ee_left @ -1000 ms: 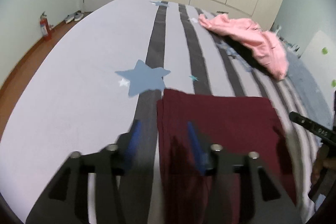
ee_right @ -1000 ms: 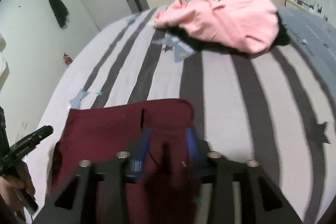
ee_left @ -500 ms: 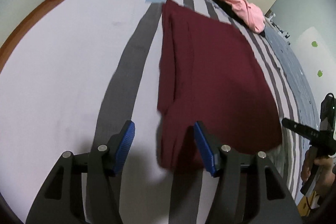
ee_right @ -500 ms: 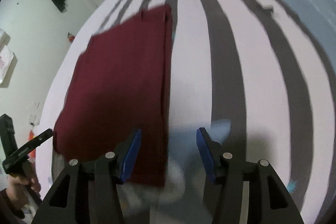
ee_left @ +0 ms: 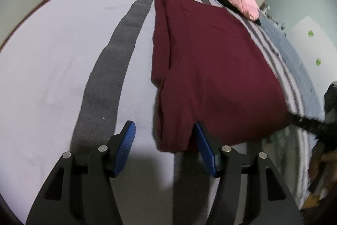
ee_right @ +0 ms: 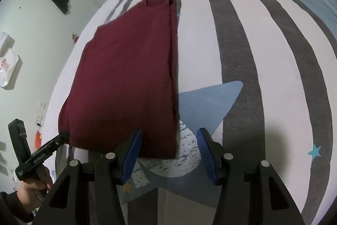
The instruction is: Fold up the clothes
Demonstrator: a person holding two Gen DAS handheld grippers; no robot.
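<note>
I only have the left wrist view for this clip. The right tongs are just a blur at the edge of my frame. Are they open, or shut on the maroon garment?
Observer: Open. In the right wrist view the right tongs straddle the near right corner of the maroon garment and grip nothing.
Operator: What is on the bed beside that corner?
Observer: A large blue star print on the bed sheet. The garment's edge partly covers it.
Operator: How do my left tongs look from that side?
Observer: The tip of the left tongs sits at the garment's near left corner. I cannot tell whether it touches the cloth.
</note>
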